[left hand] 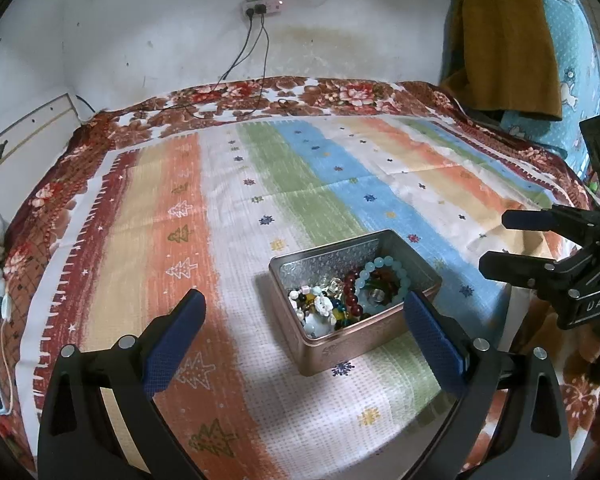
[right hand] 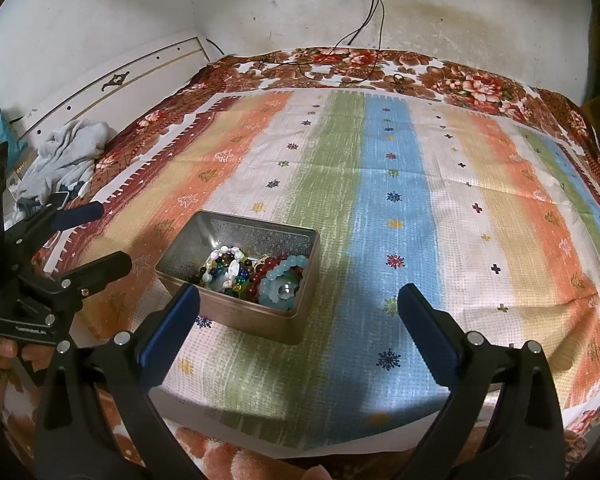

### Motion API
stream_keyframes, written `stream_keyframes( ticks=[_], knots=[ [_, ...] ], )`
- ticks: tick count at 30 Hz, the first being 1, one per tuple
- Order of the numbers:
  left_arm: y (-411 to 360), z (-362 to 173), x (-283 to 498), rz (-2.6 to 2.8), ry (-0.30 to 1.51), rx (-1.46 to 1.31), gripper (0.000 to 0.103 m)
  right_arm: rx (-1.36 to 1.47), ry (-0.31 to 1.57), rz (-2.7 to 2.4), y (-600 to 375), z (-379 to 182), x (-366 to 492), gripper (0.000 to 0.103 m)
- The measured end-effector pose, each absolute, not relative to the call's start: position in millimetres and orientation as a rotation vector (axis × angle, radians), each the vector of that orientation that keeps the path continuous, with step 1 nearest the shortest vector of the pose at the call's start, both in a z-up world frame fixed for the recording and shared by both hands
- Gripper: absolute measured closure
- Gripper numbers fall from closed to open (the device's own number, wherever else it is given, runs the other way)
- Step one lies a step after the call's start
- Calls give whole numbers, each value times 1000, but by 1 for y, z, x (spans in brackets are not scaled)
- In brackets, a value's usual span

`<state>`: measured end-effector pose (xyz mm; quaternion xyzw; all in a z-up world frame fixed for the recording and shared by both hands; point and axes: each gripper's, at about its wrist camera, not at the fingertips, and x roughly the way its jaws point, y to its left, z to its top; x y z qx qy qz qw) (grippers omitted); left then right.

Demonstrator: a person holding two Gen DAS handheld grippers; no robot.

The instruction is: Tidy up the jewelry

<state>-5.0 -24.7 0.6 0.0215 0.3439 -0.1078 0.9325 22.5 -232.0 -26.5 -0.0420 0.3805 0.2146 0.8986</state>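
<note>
jewelry, a tangle of mixed colourful beaded pieces (left hand: 332,304), sits piled in an open rectangular copper-toned metal tin (left hand: 352,344) on a striped pastel cloth with little tree and snowflake prints (left hand: 228,184), which is spread over a brown floral blanket (left hand: 340,92). on top toward one end of the pile there's a chunky pale aqua bead bracelet (left hand: 384,280) with a dark red bead strand (left hand: 350,292) right beside it.

left gripper (left hand: 304,312) hangs over the cloth with its blue-padded fingers (left hand: 176,332) spread wide, holding nothing, the tin between them in its own view. right gripper (right hand: 298,308) is spread wide too, nothing in it, tin just off its left finger. a white power strip (left hand: 262,6) hangs on the wall, black cables trailing down to the blanket.
</note>
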Motion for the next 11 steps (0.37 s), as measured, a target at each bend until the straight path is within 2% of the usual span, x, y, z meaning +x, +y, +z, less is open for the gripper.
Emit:
stream_keyframes(
  ticks=[11],
  knots=[
    [-26, 0, -3, -241, 722, 44, 6, -100, 789, 459, -231, -28, 21, 5]
  ],
)
